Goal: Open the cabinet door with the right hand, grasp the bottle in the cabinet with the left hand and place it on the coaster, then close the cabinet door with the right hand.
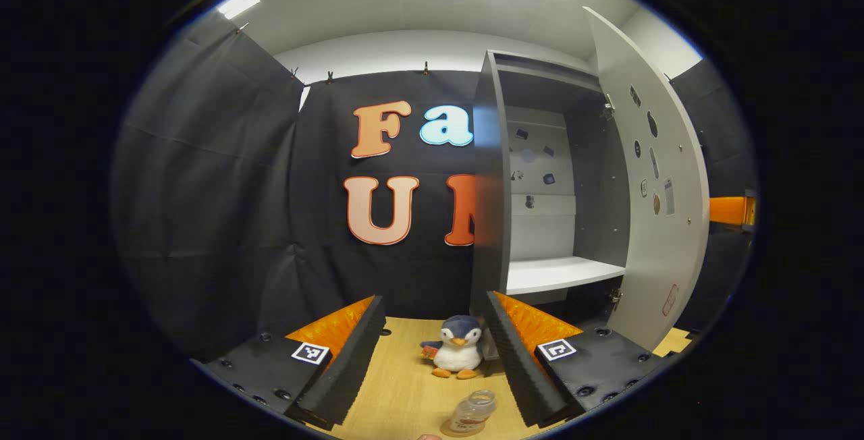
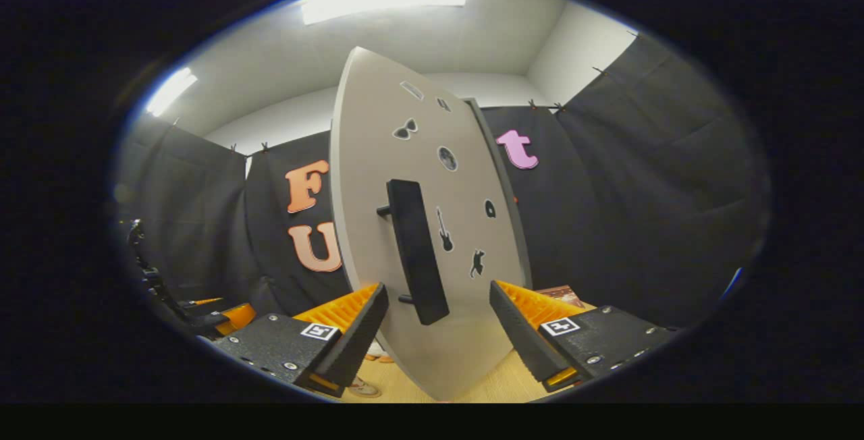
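Note:
A clear bottle [image 1: 472, 411] stands upright on the wooden table, low in the left gripper view, apparently on a small round coaster whose edge barely shows. My left gripper [image 1: 433, 299] is open above and behind it, holding nothing. The grey cabinet [image 1: 540, 224] stands with its door [image 1: 658, 197] swung wide, its white shelf [image 1: 560, 272] bare. In the right gripper view the door's outer face [image 2: 418, 156] is close ahead. Its black bar handle [image 2: 415, 251] lies between the spread fingers of my open right gripper [image 2: 439, 290], which do not press on it.
A penguin plush [image 1: 459, 352] sits on the table [image 1: 398, 386] in front of the cabinet, just beyond the bottle. Black cloth walls close the booth on all sides. The other gripper [image 2: 202, 318] shows at the far left of the right gripper view.

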